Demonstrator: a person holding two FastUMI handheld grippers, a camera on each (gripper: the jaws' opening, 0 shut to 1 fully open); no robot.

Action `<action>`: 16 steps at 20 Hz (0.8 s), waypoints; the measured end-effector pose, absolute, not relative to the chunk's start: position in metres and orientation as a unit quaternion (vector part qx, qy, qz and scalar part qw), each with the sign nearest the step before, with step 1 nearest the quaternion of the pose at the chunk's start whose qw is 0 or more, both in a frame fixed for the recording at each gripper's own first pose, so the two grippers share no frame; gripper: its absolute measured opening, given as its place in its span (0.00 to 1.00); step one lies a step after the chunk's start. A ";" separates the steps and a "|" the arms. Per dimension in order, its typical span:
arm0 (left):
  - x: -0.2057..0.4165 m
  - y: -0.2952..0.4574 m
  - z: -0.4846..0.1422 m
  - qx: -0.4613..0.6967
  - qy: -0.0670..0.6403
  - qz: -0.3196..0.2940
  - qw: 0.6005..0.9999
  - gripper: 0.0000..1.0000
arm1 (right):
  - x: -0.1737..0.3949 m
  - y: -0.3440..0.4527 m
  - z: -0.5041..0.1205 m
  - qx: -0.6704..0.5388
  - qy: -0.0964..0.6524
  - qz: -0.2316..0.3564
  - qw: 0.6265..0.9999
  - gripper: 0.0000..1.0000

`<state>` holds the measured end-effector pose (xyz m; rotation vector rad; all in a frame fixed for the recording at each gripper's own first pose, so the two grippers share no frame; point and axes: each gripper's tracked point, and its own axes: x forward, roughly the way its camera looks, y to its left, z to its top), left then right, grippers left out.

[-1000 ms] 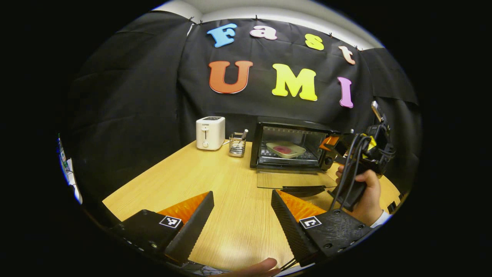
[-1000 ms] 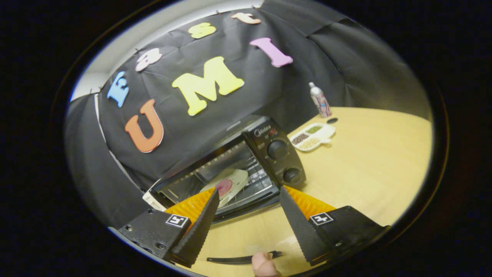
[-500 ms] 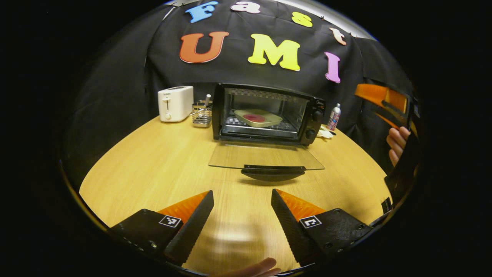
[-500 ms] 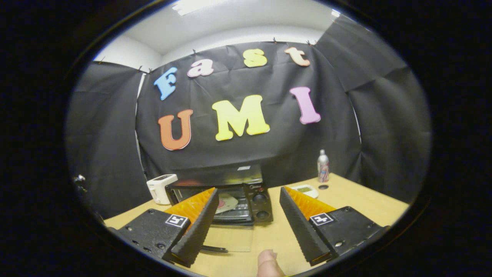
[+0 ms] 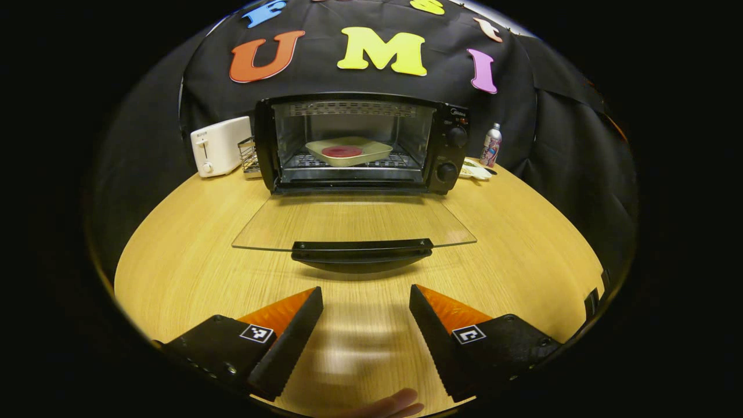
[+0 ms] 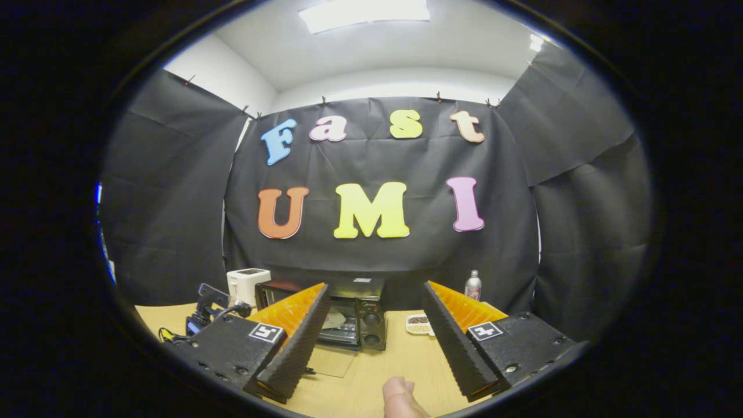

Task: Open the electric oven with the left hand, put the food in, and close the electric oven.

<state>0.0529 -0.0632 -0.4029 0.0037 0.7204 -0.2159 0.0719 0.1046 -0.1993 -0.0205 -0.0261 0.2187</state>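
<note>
The oven [image 5: 354, 142] stands at the far side of the table [image 5: 174, 261], its glass door [image 5: 354, 223] folded flat toward the near edge and the dish of food [image 5: 347, 152] on the rack inside. A toaster [image 5: 217, 145] sits left of it, a bottle [image 5: 491, 145] to the right. The left gripper [image 5: 365, 325] hovers released and empty just near of the door handle [image 5: 361, 251]; the right gripper [image 6: 374, 337], farther back, is likewise spread and empty.

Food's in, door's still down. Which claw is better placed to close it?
Left. The left claw is open, low over the table, facing the door handle of the oven. The right claw sits back and higher, aimed at the wall.
</note>
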 end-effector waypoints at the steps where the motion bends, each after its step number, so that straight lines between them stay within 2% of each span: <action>1: 0.056 -0.066 -0.407 0.005 0.355 -0.103 0.929 0.96 | 0.071 0.103 -0.198 -0.011 -0.016 0.107 0.994 0.96; 7: 0.069 -0.073 -0.420 0.005 0.364 -0.097 0.926 0.96 | 0.075 0.088 -0.202 -0.010 -0.006 0.092 0.996 0.96; 8: 0.071 -0.073 -0.420 0.006 0.362 -0.095 0.927 1.00 | 0.077 0.085 -0.204 -0.010 -0.004 0.088 0.996 0.96; 9: 0.074 -0.072 -0.421 0.008 0.361 -0.094 0.928 0.96 | 0.078 0.083 -0.205 -0.009 -0.003 0.087 0.996 0.96; 16: 0.080 -0.067 -0.420 0.011 0.360 -0.090 0.928 0.96 | 0.082 0.071 -0.202 -0.016 -0.010 0.059 0.998 0.96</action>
